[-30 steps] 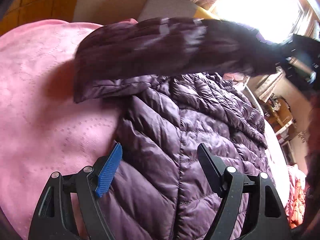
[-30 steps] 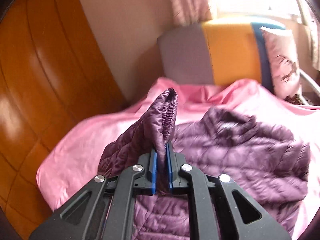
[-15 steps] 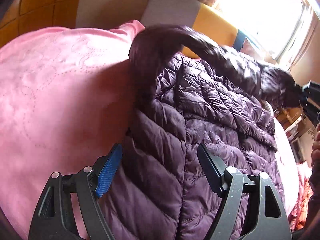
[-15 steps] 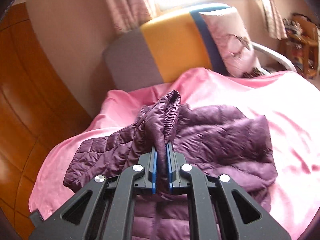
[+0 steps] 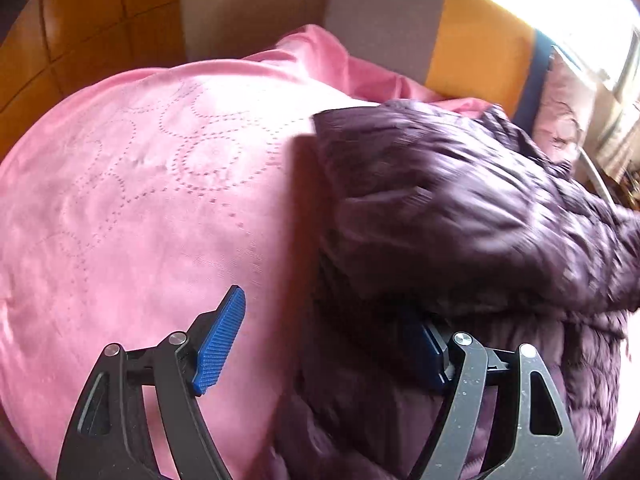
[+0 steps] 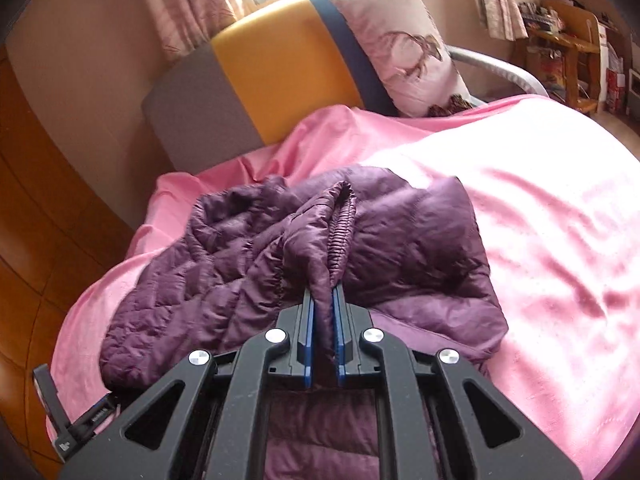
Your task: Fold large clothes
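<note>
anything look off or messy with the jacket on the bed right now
The purple puffer jacket lies bunched on the pink bedspread, not flat. Its sleeve cuff, pinched in the right gripper, is draped across the body. The left gripper is open, straddling the jacket's edge. No damage shows.

Right claw [image 6: 323,322] is pitched downward, jaws closed tight on a pinched fold of sleeve cuff [image 6: 340,220]. Left claw [image 5: 320,344] is angled downward, jaws spread wide, nothing gripped.
</note>
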The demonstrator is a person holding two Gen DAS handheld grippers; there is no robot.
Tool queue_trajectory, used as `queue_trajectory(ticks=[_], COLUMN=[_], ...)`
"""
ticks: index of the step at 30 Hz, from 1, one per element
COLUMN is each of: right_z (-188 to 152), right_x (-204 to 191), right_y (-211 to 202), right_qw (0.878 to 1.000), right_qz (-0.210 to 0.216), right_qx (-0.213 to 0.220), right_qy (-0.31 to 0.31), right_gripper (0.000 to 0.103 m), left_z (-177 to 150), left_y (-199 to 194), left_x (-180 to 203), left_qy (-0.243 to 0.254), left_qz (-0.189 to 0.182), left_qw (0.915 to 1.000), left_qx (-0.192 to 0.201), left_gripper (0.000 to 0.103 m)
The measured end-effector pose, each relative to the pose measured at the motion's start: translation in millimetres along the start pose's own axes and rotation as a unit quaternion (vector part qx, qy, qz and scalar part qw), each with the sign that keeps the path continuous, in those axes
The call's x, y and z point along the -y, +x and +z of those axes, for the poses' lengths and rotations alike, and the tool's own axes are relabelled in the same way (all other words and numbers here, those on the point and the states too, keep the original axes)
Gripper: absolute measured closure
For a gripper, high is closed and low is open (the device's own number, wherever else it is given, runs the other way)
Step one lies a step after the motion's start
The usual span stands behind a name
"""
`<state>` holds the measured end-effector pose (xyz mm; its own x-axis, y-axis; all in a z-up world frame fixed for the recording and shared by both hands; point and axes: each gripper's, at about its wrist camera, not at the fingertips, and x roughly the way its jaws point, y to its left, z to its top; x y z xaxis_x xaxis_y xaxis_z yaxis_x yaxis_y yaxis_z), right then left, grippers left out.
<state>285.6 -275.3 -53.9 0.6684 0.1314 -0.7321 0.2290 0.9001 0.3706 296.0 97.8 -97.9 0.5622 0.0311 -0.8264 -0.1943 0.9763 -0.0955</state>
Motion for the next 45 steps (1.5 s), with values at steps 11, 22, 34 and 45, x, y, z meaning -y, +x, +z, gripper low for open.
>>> queue_trajectory(ticks=[11, 22, 34, 45], right_z=[-10, -15, -34, -33], right_x=[26, -27, -24, -23], right_y=[-2, -4, 59, 59], right_qw=[0.999, 0.995, 0.991, 0.99], right_qz=[-0.018, 0.0, -0.035, -0.037], right_qx=[0.014, 0.026, -0.023, -0.023], right_qy=[-0.023, -0.092, -0.125, -0.138], right_gripper=[0.056, 0.038, 0.033, 0.029], left_z=[-9, 19, 10, 2], left_y=[-8, -68, 14, 14], left_x=[-34, -14, 45, 50], left_qy=[-0.038, -0.013, 0.071, 0.082], left_qz=[-0.018, -0.135, -0.13, -0.105], left_qw=[0.999, 0.9874, 0.9889, 0.9908], left_qx=[-0.017, 0.083, 0.008, 0.024], left_gripper=[0.028, 0.028, 0.03, 0.029])
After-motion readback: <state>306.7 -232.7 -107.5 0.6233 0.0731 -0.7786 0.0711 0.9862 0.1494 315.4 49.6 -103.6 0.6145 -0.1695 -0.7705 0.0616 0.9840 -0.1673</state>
